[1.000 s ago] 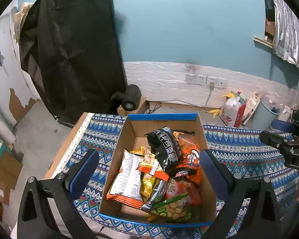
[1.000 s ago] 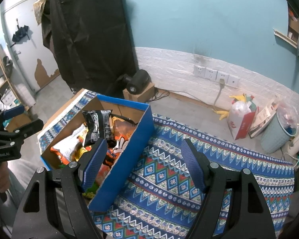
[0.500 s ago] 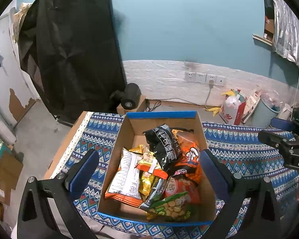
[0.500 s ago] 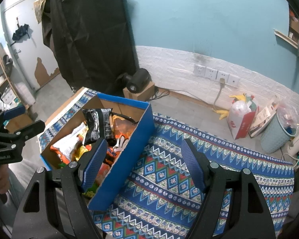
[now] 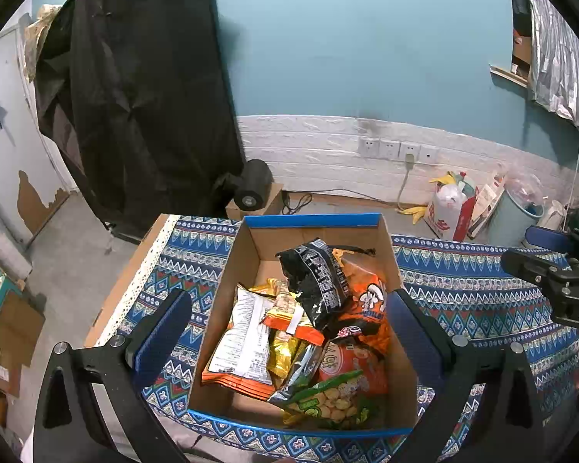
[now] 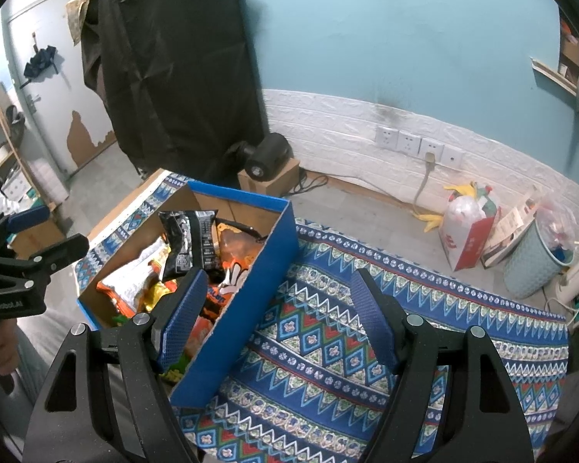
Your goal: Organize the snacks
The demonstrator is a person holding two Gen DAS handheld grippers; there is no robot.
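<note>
One blue-edged cardboard box (image 5: pixel 312 220) sits at the patterned blue tablecloth's (image 6: pixel 424 308) left edge, holding roughly seven crumpled foil snack bags (image 5: pixel 320 281). Two black grippers with blue pads, the left gripper (image 5: pixel 289 332) and right gripper (image 6: pixel 278 312), hover spread wide, grasping nothing.

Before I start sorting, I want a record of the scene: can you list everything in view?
cardboard box: one, blue outside, on the cloth
black snack bag: one, on top of the pile
white-and-orange bag: one, box's left side
orange bags: at least two, box's right side
green-printed bag: one, near front wall
patterned cloth: one, blue, covers the table
black sheet: one, hanging at the wall
waste bin: one, pale blue, on the floor
left gripper: open, over the box
right gripper: open, straddling the box's right wall
</note>
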